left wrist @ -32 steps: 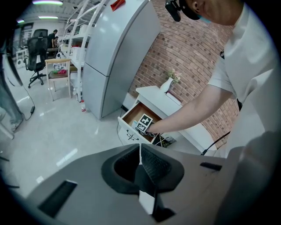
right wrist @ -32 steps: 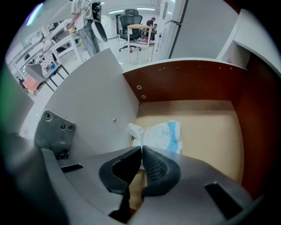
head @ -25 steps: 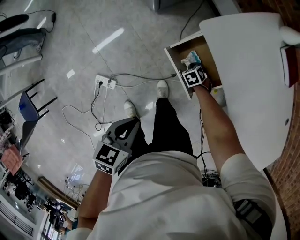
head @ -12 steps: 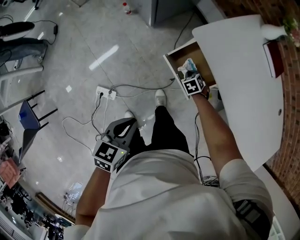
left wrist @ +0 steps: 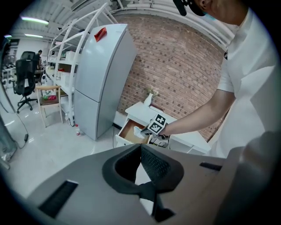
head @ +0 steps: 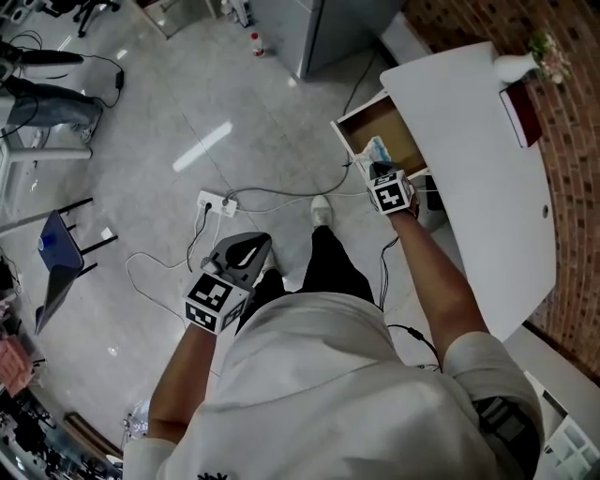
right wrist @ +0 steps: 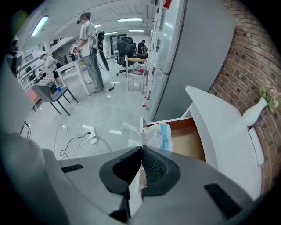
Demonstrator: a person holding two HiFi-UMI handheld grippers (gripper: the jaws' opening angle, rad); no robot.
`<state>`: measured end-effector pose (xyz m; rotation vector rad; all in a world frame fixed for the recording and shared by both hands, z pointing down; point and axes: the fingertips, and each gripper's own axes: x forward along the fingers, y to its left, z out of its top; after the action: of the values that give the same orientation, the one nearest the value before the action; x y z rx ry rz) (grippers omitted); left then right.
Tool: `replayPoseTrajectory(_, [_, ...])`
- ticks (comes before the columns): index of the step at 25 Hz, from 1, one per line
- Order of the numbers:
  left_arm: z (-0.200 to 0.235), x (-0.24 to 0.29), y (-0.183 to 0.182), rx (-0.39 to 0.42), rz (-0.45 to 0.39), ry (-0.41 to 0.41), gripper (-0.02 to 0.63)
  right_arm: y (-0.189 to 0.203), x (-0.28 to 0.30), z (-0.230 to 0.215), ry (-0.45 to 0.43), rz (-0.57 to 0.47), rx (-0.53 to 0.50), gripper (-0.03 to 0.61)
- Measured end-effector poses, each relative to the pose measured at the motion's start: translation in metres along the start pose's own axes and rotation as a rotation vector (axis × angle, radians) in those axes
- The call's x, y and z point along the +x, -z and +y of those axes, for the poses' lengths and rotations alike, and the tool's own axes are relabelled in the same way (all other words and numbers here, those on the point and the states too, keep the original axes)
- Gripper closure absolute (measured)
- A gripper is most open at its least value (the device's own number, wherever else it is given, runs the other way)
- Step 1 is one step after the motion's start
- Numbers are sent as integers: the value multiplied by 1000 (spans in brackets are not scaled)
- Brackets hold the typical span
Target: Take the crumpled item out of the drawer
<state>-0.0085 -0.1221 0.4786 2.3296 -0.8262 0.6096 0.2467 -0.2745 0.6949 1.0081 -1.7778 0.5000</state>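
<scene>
Drawer (head: 395,132) stands open under the white counter (head: 478,141), its wooden bottom bare. The right claw (head: 375,171) is pinched on the crumpled item (head: 378,150), a white-and-blue wad that sticks out past the claw's tips, above the drawer near its front panel. Beyond that panel lies open floor (head: 187,112) with a power strip (head: 217,202) and cables. A grey fridge (head: 328,28) stands close by. The left claw (head: 246,251) hangs at the person's hip, closed on nothing.
</scene>
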Motion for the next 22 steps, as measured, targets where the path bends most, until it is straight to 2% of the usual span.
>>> replayPoseTrajectory(7, [-3,-56,19,28,-21,16,589,-29,-90,59,-13,-81,-39,549])
replayPoseTrajectory(22, [-12,-163,69,74,-59,66,589,-30,-246,229,-49,-212,-29,549])
